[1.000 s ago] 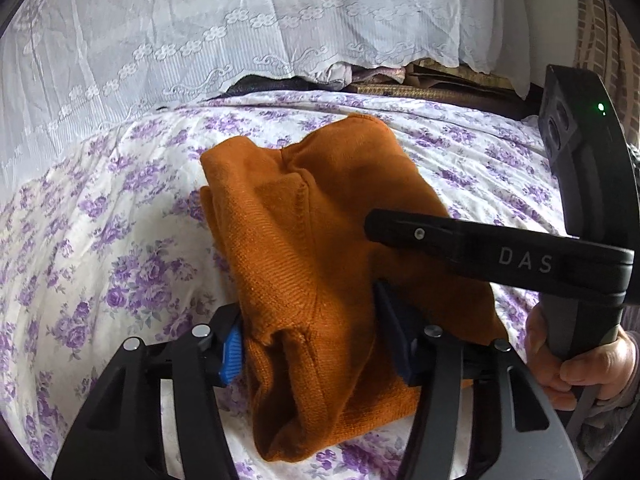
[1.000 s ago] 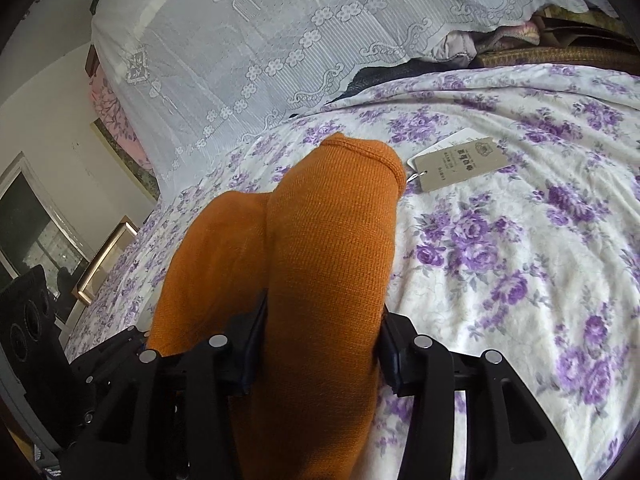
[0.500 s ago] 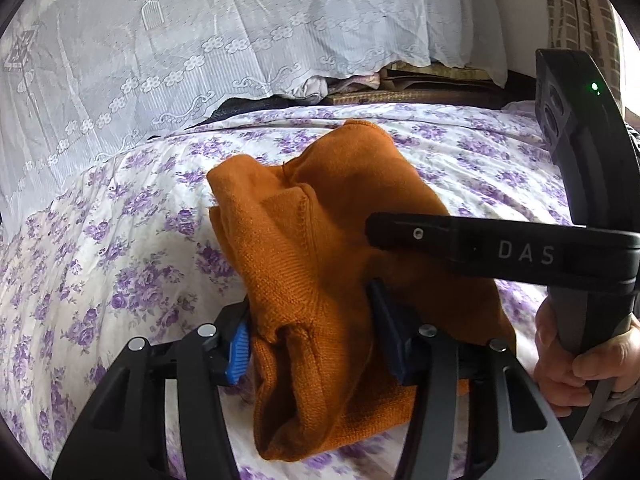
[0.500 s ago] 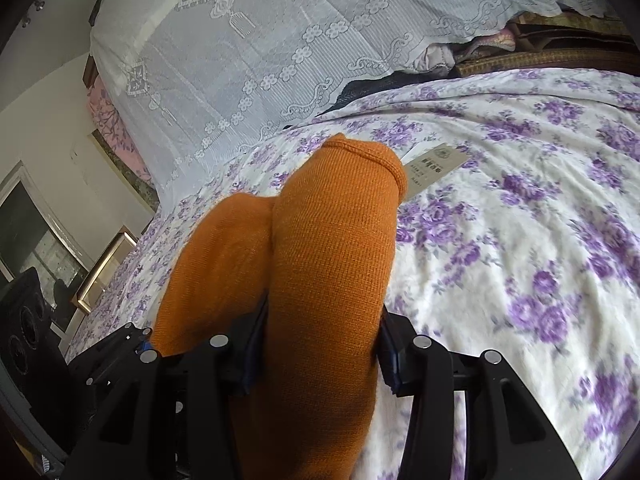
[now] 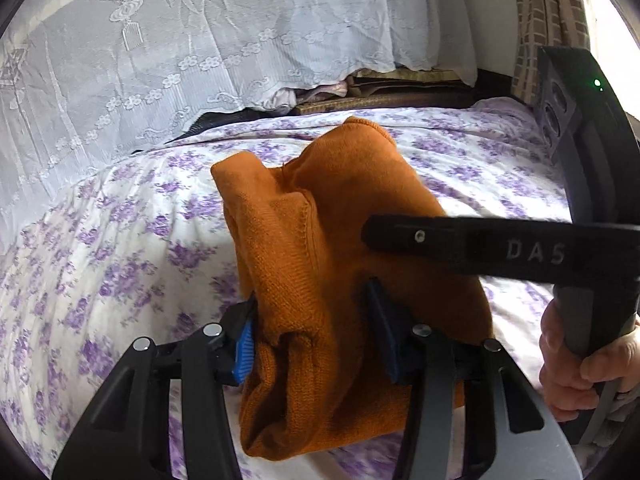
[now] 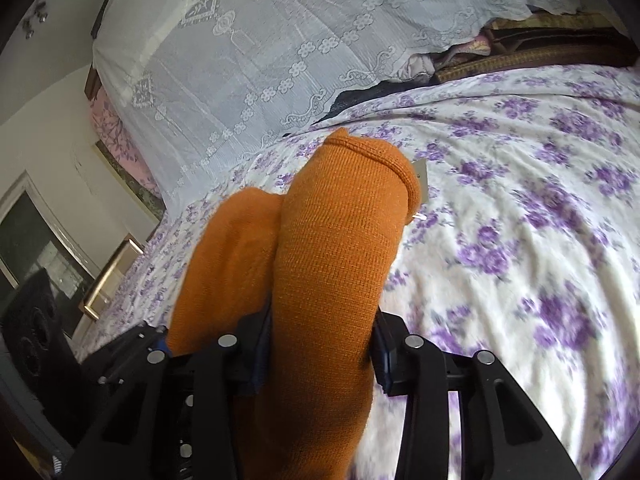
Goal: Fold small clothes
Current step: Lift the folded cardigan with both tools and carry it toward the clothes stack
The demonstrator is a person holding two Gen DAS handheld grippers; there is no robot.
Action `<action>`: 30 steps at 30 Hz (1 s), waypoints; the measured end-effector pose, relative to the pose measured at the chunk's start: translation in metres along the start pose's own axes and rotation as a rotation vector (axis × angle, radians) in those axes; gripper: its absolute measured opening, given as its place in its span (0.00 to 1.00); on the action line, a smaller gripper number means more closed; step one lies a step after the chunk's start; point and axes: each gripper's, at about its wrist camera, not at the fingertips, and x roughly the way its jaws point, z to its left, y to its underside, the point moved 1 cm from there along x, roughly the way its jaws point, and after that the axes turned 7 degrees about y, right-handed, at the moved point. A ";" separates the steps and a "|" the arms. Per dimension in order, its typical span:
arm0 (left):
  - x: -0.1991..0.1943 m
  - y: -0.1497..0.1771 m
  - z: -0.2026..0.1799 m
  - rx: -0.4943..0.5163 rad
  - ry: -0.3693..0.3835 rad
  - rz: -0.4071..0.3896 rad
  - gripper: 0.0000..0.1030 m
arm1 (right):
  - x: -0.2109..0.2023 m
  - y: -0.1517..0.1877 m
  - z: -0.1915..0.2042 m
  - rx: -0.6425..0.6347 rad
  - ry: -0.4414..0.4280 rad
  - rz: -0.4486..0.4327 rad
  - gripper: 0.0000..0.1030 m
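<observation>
Both claws grip a bunched orange sweater point(image 5: 344, 264): left gripper point(image 5: 312, 336) and right gripper point(image 6: 320, 340), jaws just closing, clamp thick folds. Soft, light knit likely sags ahead of them; edges hold best.

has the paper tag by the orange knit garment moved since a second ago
Yes. In the right wrist view the paper tag lay in full view on the floral bedsheet; now the orange knit garment hides nearly all of it.

Orange knit garment point(image 6: 336, 280): near end cut off by bottom edge in right wrist view. Paper tag point(image 6: 420, 170) mostly hidden behind garment, print unreadable. Bedsheet point(image 6: 540, 300) at right blurred. Items under lace cover point(image 5: 240, 60) too hidden to identify.
</observation>
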 end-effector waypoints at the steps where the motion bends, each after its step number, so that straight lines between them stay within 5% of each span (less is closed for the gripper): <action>1: -0.002 0.000 -0.005 0.004 0.010 -0.004 0.45 | -0.007 0.001 -0.002 0.006 -0.004 -0.007 0.39; 13: -0.015 -0.020 -0.091 0.090 0.138 -0.018 0.45 | -0.100 0.020 -0.044 0.052 0.063 -0.106 0.39; 30: -0.026 -0.080 -0.335 0.349 0.458 -0.068 0.45 | -0.319 0.033 -0.188 0.231 0.335 -0.281 0.39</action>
